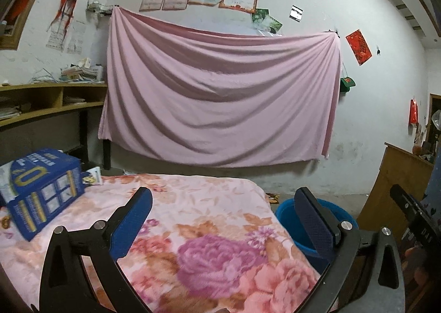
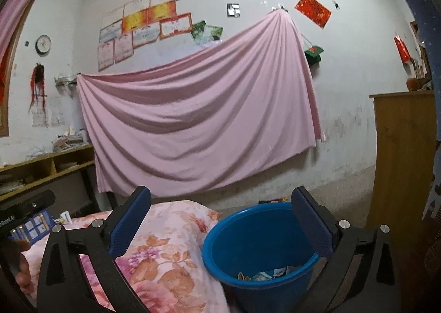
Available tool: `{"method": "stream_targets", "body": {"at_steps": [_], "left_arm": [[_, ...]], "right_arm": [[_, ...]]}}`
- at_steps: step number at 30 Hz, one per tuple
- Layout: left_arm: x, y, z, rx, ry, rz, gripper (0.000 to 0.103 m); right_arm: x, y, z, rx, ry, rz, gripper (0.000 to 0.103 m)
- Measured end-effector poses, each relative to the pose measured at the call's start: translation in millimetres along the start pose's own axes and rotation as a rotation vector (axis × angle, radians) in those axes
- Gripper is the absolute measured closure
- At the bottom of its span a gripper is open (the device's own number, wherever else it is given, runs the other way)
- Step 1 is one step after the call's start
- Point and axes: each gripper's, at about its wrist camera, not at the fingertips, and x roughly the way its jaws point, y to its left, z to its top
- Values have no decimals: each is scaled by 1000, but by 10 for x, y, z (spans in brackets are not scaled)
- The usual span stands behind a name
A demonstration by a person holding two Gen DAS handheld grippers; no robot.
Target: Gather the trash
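A blue bucket (image 2: 259, 244) stands on the floor beside the bed, with several trash scraps (image 2: 271, 274) at its bottom. My right gripper (image 2: 220, 191) hovers over the bed's corner and the bucket's rim, open and empty. My left gripper (image 1: 223, 194) is open over the floral blanket (image 1: 206, 230) with nothing between its fingers; the bucket (image 1: 284, 209) shows behind its right finger. A blue carton (image 1: 41, 189) lies on the bed at the left, and a small printed packet (image 1: 92, 176) sits just beyond it.
A pink sheet (image 1: 220, 92) hangs on the far wall. A wooden cabinet (image 2: 402, 161) stands right of the bucket. A desk with shelves and stacked papers (image 1: 49, 100) fills the left. Bare concrete floor (image 2: 344, 202) lies between bucket and wall.
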Motion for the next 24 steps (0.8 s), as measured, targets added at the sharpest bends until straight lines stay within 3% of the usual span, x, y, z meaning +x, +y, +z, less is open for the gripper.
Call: {"method": "stream_targets", "body": {"at_steps": [17,24], "left_arm": [[-851,151,-346,38,-23,26,2],[-1106,233,-522,47,-27,43,2]], "right_arm": [[-796,376,-158,-8,-41,-16,0],[-1004,507,-248,-17,-10,-34,0]]}}
